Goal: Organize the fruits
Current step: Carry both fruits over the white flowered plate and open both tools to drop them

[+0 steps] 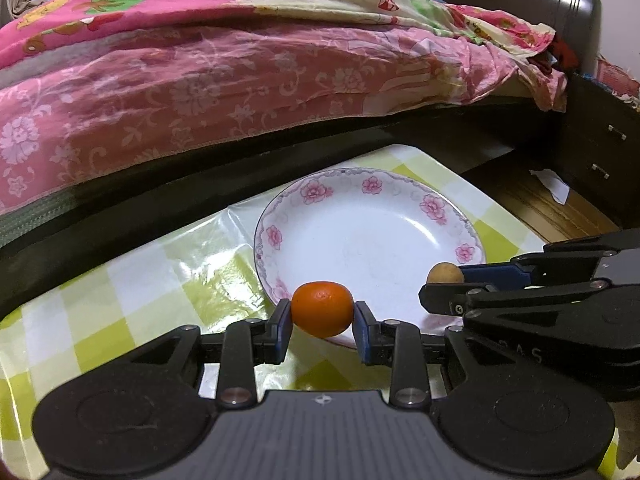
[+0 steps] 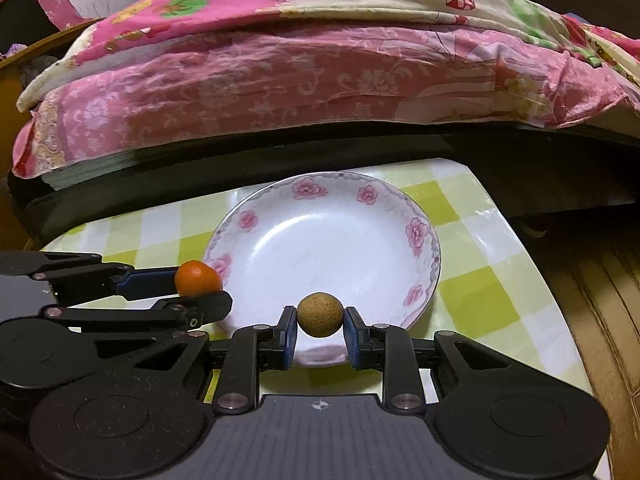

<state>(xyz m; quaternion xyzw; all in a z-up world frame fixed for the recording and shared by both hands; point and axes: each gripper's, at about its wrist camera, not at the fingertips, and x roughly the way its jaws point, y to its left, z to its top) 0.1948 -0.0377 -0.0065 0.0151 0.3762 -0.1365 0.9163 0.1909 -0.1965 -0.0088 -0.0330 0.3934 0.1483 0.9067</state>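
Both grippers carry fruit at the near rim of the plate (image 1: 404, 196). Left gripper (image 1: 322, 316) is clamped narrowly on an orange (image 1: 322, 309), its blue pads (image 1: 285, 326) pressing the fruit's two sides; the orange hangs at the plate's near-left rim. Right gripper (image 2: 320, 320) is pinched nearly closed on a small brown round fruit (image 2: 320, 314), which hangs over the plate's near rim.

Each wrist view shows its own gripper head-on and the other one from the side. From the left wrist, the right gripper (image 1: 442, 286) reaches in at the plate's right edge, with only part of the brown fruit (image 1: 445, 273) visible above its lower finger. From the right wrist, the left gripper (image 2: 200, 288) enters at the plate's left edge, the orange (image 2: 198, 277) sitting between its stacked fingers.

Only the left wrist view takes in what lies right of the plate, beyond the counter (image 1: 132, 280): a strip of wooden floor (image 1: 532, 204), a scrap of white paper (image 1: 554, 186) and a dark cabinet with drawers (image 1: 600, 152). Only the right wrist view shows the far-left end of the bed (image 2: 280, 80), which stands behind the plate. The plate itself is white with pink flowers, bare inside, resting on the green-and-white checked cover of the counter.
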